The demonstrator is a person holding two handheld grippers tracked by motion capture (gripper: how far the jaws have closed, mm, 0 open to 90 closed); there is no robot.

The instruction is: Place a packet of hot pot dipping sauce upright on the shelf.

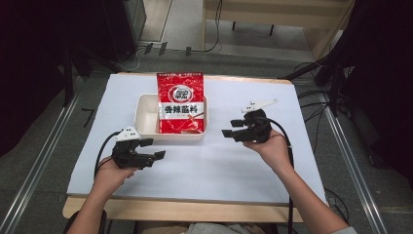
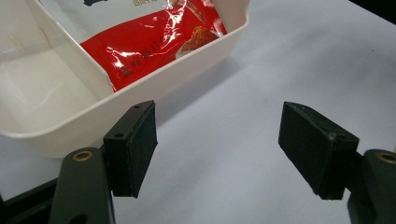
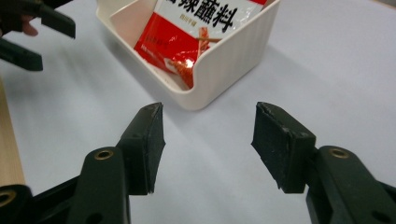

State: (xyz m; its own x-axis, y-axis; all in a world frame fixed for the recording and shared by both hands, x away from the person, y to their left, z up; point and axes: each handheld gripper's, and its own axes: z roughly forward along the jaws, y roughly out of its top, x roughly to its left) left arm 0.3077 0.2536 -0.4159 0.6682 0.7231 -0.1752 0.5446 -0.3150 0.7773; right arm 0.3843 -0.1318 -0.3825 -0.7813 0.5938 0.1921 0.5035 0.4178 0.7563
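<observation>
White table cover (image 1: 204, 161) across frame centre. Cream bin (image 1: 144, 117) upper middle, red sauce packet (image 1: 179, 105) leaning inside — apparently placed. Right gripper (image 1: 233, 127) centre right, left gripper (image 1: 152, 149) lower left: both gaping, empty. Next: probably withdrawing clear.

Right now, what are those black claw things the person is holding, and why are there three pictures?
Those are grippers, like big tweezers with two jaws. A person holds the left gripper in one hand and the right gripper in the other. One picture comes from a camera up high, looking down at the table. The other two come from little cameras riding on each gripper, so you see their black jaws up close. On the table sits a white tray, and a red packet lies in it, sticking out over the far edge. Both grippers are open and hold nothing.
</observation>
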